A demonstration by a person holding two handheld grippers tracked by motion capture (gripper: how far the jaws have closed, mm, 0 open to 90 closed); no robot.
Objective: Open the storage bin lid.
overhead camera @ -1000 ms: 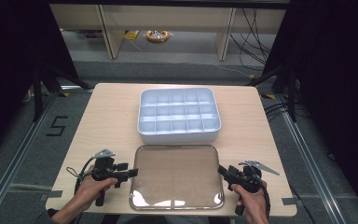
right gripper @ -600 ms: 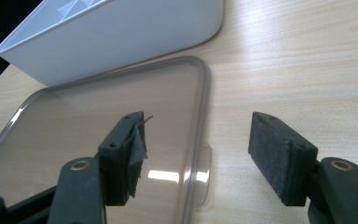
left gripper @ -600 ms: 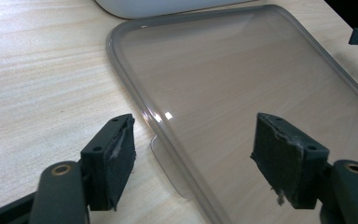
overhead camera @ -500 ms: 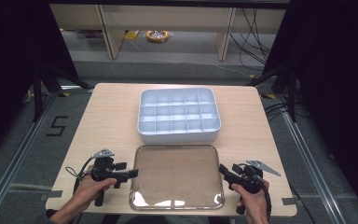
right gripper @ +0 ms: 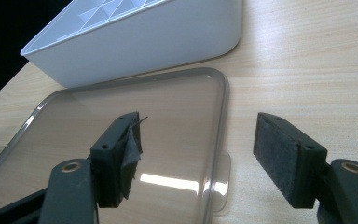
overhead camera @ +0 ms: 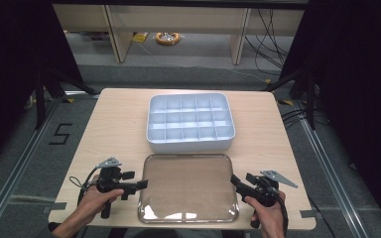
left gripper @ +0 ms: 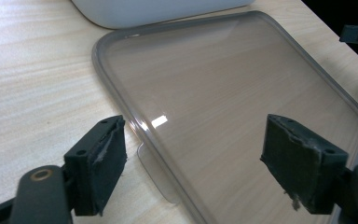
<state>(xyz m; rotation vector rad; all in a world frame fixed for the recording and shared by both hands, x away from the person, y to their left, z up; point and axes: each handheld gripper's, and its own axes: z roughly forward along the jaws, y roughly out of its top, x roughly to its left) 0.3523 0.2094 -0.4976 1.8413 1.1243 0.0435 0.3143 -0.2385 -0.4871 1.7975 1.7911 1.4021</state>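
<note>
A wood table (overhead camera: 119, 129) stands on a grey floor (overhead camera: 25, 148) in a dark room. A clear lid (overhead camera: 188, 186) lies flat at the near edge, just beside a white box (overhead camera: 189, 121) of little squares. The left gripper (overhead camera: 140, 184) and right gripper (overhead camera: 236, 181) are both spread wide, holding nothing, one at each side of the lid.
</note>
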